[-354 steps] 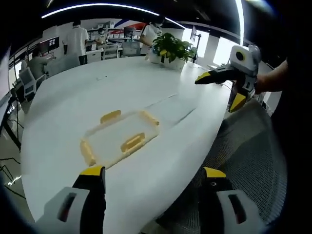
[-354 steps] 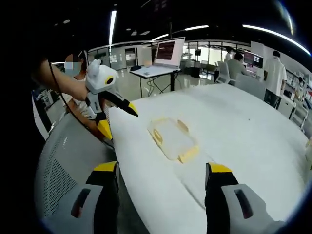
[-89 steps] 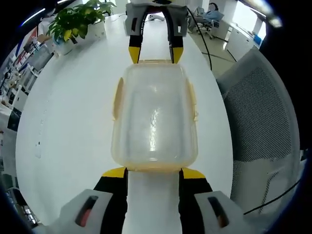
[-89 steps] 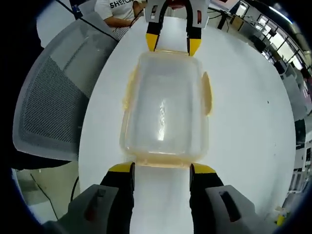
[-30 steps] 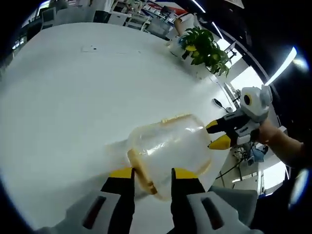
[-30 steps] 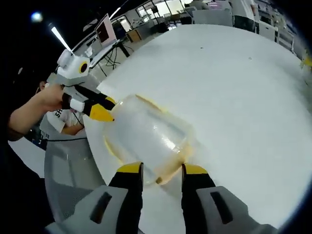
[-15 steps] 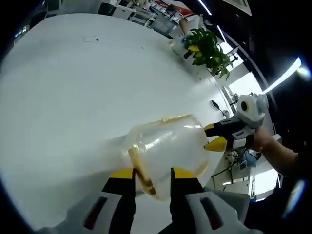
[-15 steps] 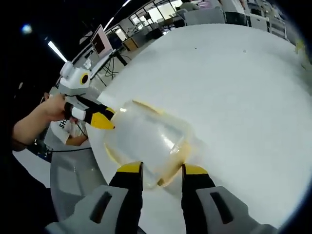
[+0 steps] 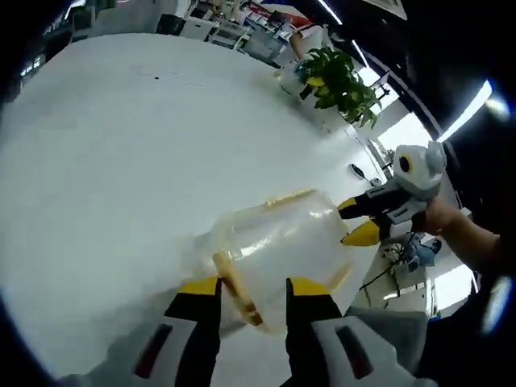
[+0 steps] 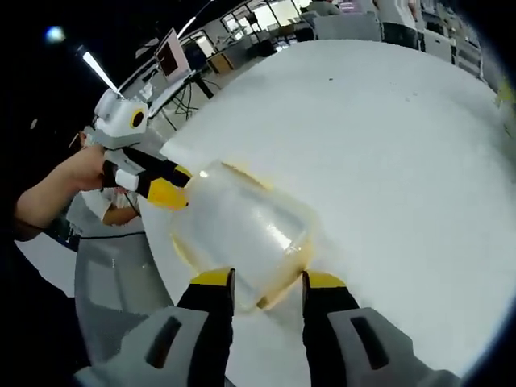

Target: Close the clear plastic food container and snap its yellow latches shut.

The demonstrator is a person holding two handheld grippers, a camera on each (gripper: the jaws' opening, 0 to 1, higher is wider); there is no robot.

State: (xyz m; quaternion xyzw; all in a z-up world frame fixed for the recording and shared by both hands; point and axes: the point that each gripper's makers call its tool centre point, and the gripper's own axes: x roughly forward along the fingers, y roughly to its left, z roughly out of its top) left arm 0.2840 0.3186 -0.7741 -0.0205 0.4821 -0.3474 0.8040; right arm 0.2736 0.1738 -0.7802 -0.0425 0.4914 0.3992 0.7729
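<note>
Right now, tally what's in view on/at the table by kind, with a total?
Clear plastic food container: 1
Yellow latch I can make out: 1, others unclear
Grippers: 2, left gripper and right gripper, one at each end of the container
Potted plant: 1
White table: 1
Total: 6

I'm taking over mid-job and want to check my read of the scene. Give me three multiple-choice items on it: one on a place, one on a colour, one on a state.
1. Where is the container?
A. on the white table
B. on a chair
C. on the floor

2. What colour are the latches?
A. blue
B. yellow
C. red

3. How do the two hand-held grippers stand to the container?
A. both far off
B. one at each end
C. both at one end

Answers:
1 A, white tabletop lies all around it.
2 B, a yellow strip shows at the near end.
3 B, the left gripper straddles one end, the right gripper the opposite one.
</note>
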